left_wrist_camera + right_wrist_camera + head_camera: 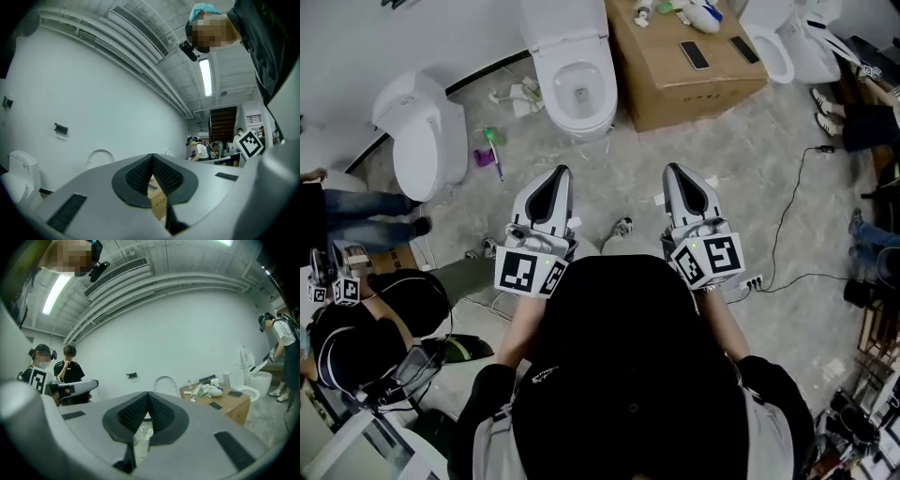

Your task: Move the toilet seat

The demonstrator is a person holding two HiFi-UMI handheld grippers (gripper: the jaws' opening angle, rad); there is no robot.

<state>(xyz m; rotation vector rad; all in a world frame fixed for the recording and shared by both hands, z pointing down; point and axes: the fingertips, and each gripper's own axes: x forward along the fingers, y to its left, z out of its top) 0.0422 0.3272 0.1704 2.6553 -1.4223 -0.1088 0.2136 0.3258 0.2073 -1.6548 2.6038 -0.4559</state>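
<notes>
Toilet seat (pixel 565 28) is seen flipped up on the white toilet (pixel 546 80) at the floor's far edge, beside the cardboard box (pixel 675 80). Left claw (pixel 562 172) and right claw (pixel 672 171) are clenched on nothing, well short of it.

White toilet (pixel 555 58); brown cardboard box (pixel 675 86); mottled grey floor (pixel 750 169); black cable (pixel 787 214)

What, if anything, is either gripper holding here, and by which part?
Nothing is held. The left gripper and the right gripper are both shut and empty, short of the toilet ahead.
</notes>
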